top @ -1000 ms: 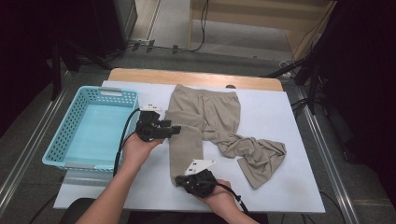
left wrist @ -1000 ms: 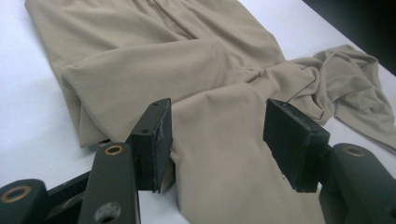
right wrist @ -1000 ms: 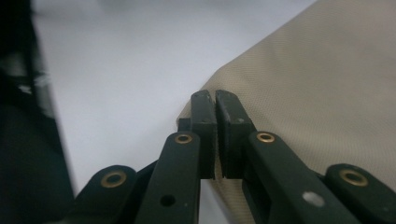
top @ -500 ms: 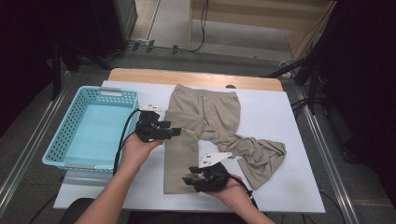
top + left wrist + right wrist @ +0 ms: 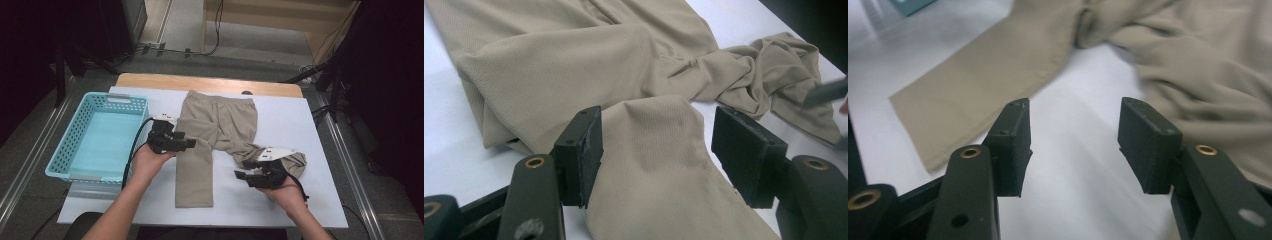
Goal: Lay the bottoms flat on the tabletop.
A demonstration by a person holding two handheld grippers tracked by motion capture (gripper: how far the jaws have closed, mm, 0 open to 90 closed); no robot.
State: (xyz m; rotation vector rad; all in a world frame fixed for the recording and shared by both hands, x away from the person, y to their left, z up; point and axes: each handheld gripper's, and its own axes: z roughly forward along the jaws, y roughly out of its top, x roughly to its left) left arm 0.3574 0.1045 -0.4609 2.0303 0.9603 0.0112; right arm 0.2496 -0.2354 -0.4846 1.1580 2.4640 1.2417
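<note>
Now the trousers (image 5: 216, 125) lie flat on the white tabletop (image 5: 300, 120), waistband toward the far edge. One leg runs straight toward the person, its hem near the front edge; the other leg is twisted and bunched into a heap (image 5: 290, 161) at the right.

At the left edge of the straight leg, the left claw (image 5: 187, 144) rests in the left hand (image 5: 150, 162). In the left gripper view its jaws stand apart with a fold of the tan cloth (image 5: 659, 150) between them; the left pad touches the fabric's edge, while the right pad stands clear of it, so nothing is clamped.

Over bare tabletop, between the straight leg and the bunched heap, sits the right claw (image 5: 245, 176), held in the right hand (image 5: 285, 192). Its jaws have just been opening and now stand wide apart, with only white surface between them in the right gripper view (image 5: 1073, 140). The straight leg's hem (image 5: 938, 120) lies off to one side there, the rumpled leg (image 5: 1208, 80) to the other.

A light blue basket (image 5: 65, 150) stands on the tabletop's left side, just beside the left hand.
</note>
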